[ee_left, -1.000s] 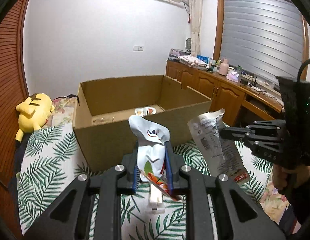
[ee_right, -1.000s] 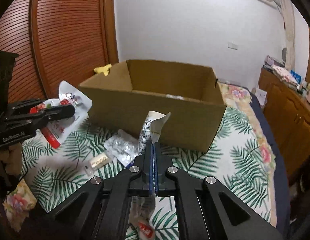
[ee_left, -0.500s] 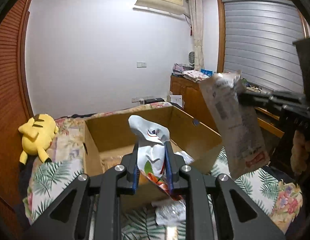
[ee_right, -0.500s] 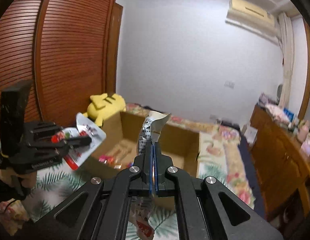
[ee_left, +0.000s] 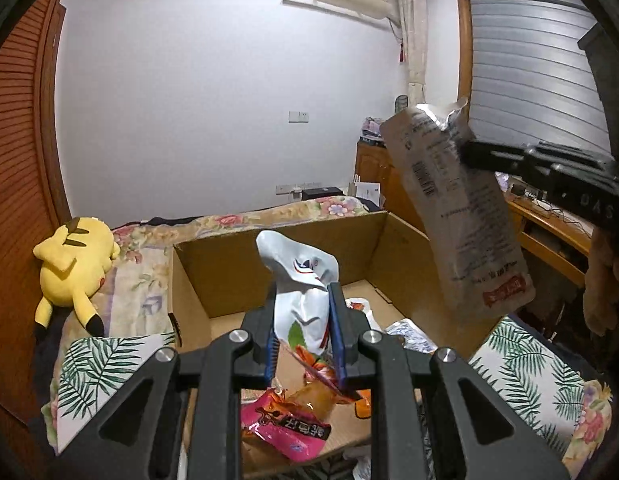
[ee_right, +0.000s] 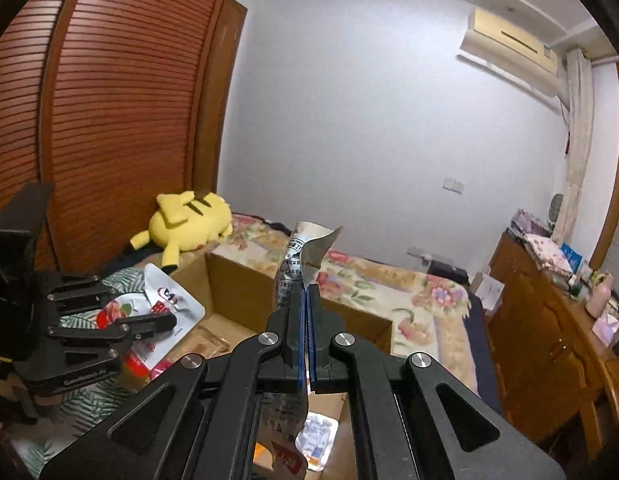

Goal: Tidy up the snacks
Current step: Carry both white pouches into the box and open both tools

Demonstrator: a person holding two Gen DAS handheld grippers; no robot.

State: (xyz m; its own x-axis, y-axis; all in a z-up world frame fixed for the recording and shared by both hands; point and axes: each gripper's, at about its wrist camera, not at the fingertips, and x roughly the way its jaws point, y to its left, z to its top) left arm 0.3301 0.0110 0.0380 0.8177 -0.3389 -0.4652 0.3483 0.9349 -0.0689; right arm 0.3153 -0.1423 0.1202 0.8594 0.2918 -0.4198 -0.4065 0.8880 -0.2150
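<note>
Two packets up, both over the cardboard box (ee_left: pixel 277 264): my left gripper (ee_left: pixel 301 320) clamps the white pouch (ee_left: pixel 299 280), right gripper (ee_right: pixel 303 308) pinches the silver packet (ee_right: pixel 293 268). Risk: the silver one hangs near the right wall; released there, it could land outside.

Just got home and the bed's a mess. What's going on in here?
Someone is packing snacks into the cardboard box on the bed. The left hand-held gripper is shut on a white packet, and the right hand-held gripper is shut on a grey packet. Both packets hang above the open box, not yet dropped. Several snacks, including a pink packet, already lie inside.
</note>
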